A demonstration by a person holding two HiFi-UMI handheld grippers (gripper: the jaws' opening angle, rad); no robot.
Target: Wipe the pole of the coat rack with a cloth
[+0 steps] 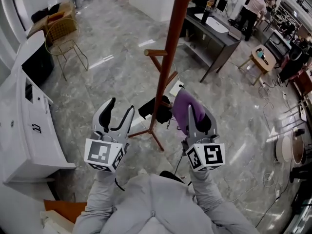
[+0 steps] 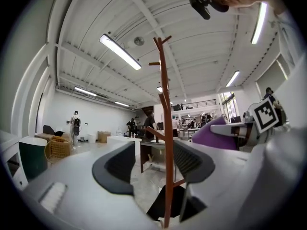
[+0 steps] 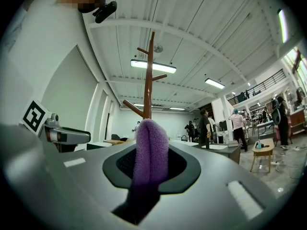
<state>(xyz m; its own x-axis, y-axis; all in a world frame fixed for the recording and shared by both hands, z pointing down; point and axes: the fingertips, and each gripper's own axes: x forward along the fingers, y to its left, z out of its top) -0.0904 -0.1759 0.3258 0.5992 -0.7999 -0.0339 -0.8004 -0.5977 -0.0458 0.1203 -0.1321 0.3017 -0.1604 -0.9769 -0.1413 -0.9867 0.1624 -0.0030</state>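
Head view showed my right gripper (image 1: 195, 113) clenched on the purple cloth (image 1: 181, 105), just right of the coat rack's pole (image 1: 168, 57); my left gripper (image 1: 121, 107) held its jaws apart, gripping nothing.

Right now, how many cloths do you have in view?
1. A purple cloth is clamped in the right tongs, near the coat rack pole. The dark bundle at the rack's base may be another; I cannot tell.
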